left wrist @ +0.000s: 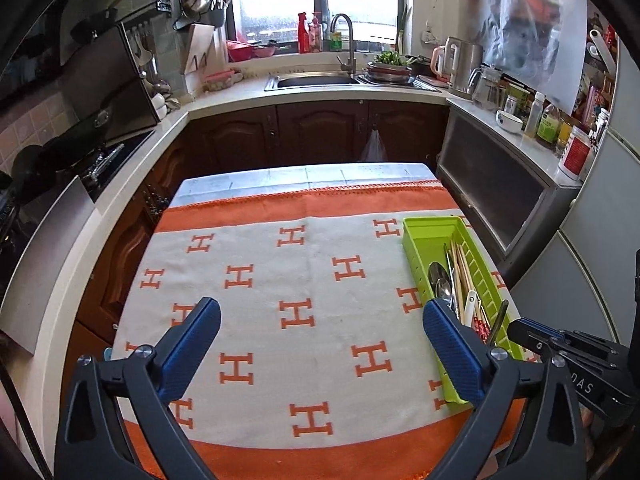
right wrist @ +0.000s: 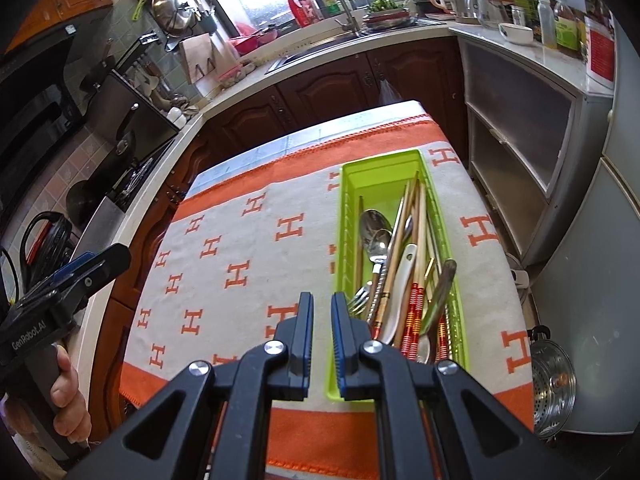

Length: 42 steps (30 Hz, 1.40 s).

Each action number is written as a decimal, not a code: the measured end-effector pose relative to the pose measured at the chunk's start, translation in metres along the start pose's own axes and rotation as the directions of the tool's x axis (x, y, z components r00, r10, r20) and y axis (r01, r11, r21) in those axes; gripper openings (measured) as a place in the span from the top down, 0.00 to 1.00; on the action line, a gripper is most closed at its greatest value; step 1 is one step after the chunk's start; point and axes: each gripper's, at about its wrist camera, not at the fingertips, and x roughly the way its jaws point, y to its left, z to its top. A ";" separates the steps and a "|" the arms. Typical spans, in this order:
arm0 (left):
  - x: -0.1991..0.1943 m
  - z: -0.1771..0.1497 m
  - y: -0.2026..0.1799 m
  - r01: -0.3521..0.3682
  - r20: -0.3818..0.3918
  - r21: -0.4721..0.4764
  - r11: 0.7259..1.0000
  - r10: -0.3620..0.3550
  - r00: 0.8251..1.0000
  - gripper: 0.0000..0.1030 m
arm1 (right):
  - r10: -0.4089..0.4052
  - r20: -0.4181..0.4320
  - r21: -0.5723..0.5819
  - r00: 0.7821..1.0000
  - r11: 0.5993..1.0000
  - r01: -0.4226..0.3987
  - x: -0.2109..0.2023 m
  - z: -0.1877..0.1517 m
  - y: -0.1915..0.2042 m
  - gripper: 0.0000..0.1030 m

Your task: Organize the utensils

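Left wrist view: left gripper, jaws spread wide, nothing between them, hanging above the orange and cream cloth with its H pattern. No earlier picture to compare.

Right wrist view: right gripper, jaws nearly together with only a thin slit, empty, poised over the near left wall of the green tray.

Tray: lies on the right part of the cloth, long side running away from the cameras. Contents, all in its near half: metal spoons, wooden chopsticks, a white ceramic spoon, a fork, red-banded chopsticks.

Left edge: a hand grips the left gripper's handle.
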 end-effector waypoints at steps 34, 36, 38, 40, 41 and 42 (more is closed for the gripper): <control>-0.034 -0.011 0.026 -0.056 0.011 -0.072 0.996 0.057 0.998 0.01 | -0.012 0.119 -0.141 0.993 0.990 0.029 -0.044 0.003 0.100 0.64; -0.032 -0.011 0.026 -0.053 0.005 -0.069 0.996 0.053 0.999 0.01 | -0.012 0.106 -0.131 0.994 0.991 0.026 -0.040 0.003 0.098 0.64; -0.030 -0.011 0.027 -0.050 0.001 -0.070 0.996 0.050 0.999 0.01 | -0.012 0.099 -0.126 0.995 0.992 0.025 -0.038 0.003 0.098 0.64; -0.028 -0.011 0.028 -0.049 -0.001 -0.071 0.996 0.049 0.999 0.01 | -0.014 0.094 -0.128 0.995 0.991 0.026 -0.036 0.003 0.099 0.64; -0.028 -0.011 0.028 -0.047 -0.002 -0.072 0.996 0.047 0.999 0.01 | -0.014 0.091 -0.129 0.996 0.991 0.026 -0.035 0.002 0.100 0.64; -0.028 -0.011 0.027 -0.050 -0.003 -0.072 0.996 0.050 0.999 0.01 | -0.014 0.088 -0.131 0.996 0.991 0.025 -0.033 0.002 0.101 0.64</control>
